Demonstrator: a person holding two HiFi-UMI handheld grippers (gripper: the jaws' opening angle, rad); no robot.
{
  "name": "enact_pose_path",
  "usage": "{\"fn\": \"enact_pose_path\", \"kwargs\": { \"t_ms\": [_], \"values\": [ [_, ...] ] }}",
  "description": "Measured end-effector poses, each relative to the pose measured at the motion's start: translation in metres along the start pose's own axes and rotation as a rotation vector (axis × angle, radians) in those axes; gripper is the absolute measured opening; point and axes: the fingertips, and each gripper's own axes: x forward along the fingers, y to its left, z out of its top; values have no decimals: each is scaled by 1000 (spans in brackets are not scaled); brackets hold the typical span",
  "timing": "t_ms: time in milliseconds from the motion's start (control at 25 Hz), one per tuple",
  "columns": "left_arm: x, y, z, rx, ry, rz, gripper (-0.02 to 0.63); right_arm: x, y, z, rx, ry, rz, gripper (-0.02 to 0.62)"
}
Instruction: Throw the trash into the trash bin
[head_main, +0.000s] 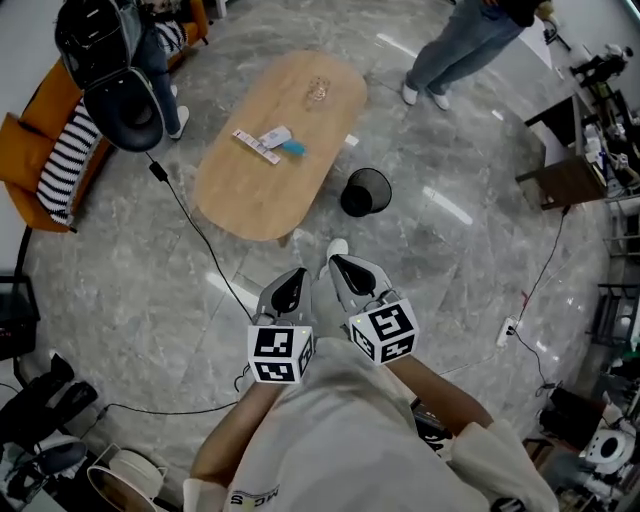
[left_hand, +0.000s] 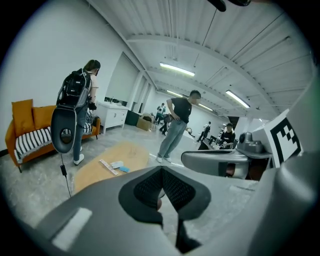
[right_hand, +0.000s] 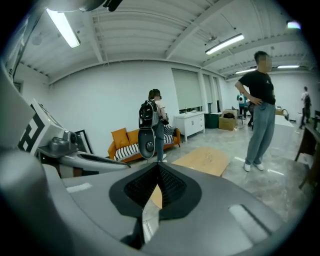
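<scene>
The trash lies on the oval wooden table (head_main: 250, 200): a long white strip wrapper (head_main: 257, 147), a white packet (head_main: 275, 135) and a small blue piece (head_main: 294, 148). A clear crumpled item (head_main: 318, 90) sits further back. The black mesh trash bin (head_main: 365, 191) stands on the floor by the table's right side. My left gripper (head_main: 291, 283) and right gripper (head_main: 345, 268) are held side by side, well short of the table, both shut and empty. The left gripper view shows the wrappers (left_hand: 114, 165) beyond the left gripper (left_hand: 162, 172). The right gripper (right_hand: 158, 170) points toward the table (right_hand: 202, 160).
A person with a backpack (head_main: 125, 60) stands at the table's far left by an orange sofa (head_main: 45, 150). Another person (head_main: 465, 45) stands at the far right. A black cable (head_main: 195, 225) runs across the marble floor. A desk (head_main: 570, 170) and equipment line the right side.
</scene>
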Motion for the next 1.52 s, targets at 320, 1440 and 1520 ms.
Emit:
{"fn": "enact_pose_path", "kwargs": {
  "t_ms": [320, 1440, 1520],
  "values": [
    [106, 23, 45, -38, 28, 93, 0, 71, -96, 27, -22, 28, 101, 21],
    [323, 150, 16, -95, 101, 215, 0, 301, -230, -44, -183, 205, 192, 126],
    [330, 163, 9, -83, 108, 204, 0, 316, -232, -55, -184, 204, 178, 132]
  ]
}}
